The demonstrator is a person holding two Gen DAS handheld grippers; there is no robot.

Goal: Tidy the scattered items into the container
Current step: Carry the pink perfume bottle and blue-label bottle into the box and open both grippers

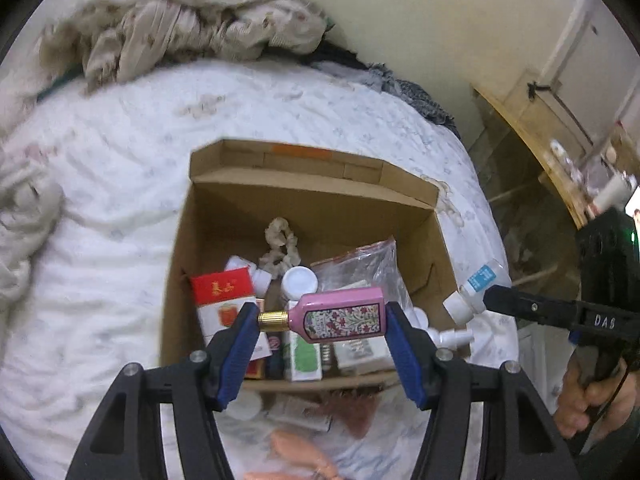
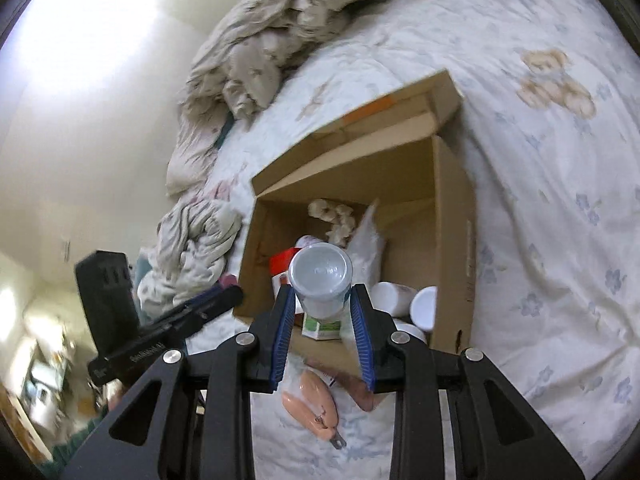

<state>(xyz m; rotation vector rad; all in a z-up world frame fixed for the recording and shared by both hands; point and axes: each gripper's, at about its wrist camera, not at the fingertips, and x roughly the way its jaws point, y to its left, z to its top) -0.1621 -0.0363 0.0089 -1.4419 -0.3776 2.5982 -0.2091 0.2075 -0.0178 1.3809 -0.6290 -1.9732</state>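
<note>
An open cardboard box [image 1: 224,216] stands on the bed and holds several small items: a red and white carton [image 1: 222,292], a white jar [image 1: 299,280], a plastic bag [image 1: 360,264] and a cream scrunchie [image 1: 280,240]. My left gripper [image 1: 322,320] is shut on a pink perfume bottle [image 1: 340,316] with a gold neck, held sideways above the box's near side. My right gripper [image 2: 320,312] is shut on a white bottle [image 2: 322,280], seen bottom-first over the box [image 2: 452,200]. That bottle [image 1: 478,284] also shows in the left wrist view at the box's right edge.
The bed has a white floral quilt [image 1: 100,300] with a bunched blanket [image 1: 180,20] at the far side. Pink-orange sausage-like items [image 2: 316,404] and a small packet [image 1: 300,412] lie on the quilt in front of the box. A wooden table [image 1: 532,128] stands to the right.
</note>
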